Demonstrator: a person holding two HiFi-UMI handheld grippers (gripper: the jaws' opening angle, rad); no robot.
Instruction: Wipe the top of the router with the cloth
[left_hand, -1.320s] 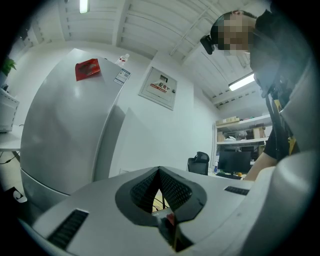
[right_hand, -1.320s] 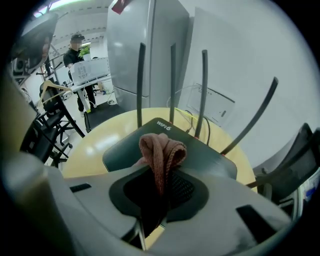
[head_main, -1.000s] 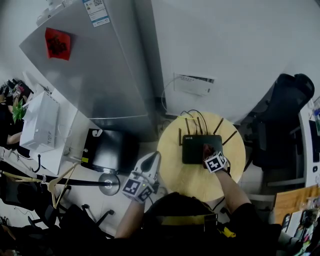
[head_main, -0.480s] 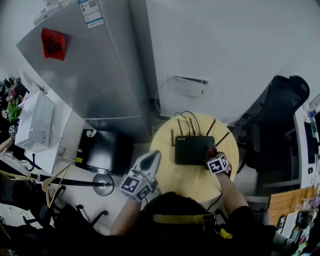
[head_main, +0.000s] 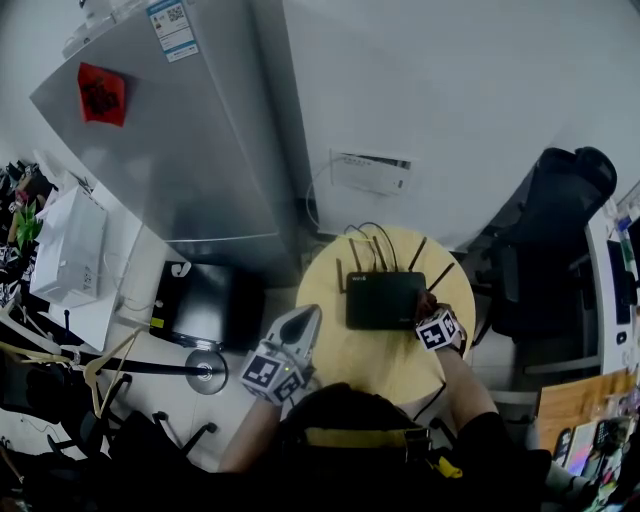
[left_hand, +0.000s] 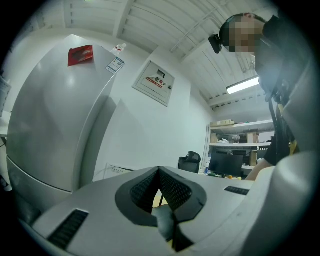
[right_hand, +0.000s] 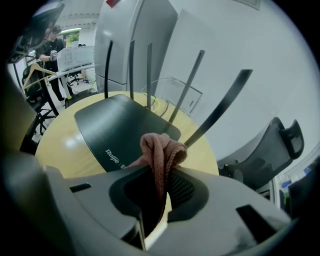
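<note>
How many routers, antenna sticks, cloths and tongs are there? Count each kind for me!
router: 1
antennas: 5
cloth: 1
tongs: 2, the left tongs and the right tongs
total: 9

A flat black router is seen lying just right of centre in the head view, its thin antennas raised along the far edge. A bunched pinkish-brown cloth is held pinched in the right gripper, at the router's right edge.
</note>
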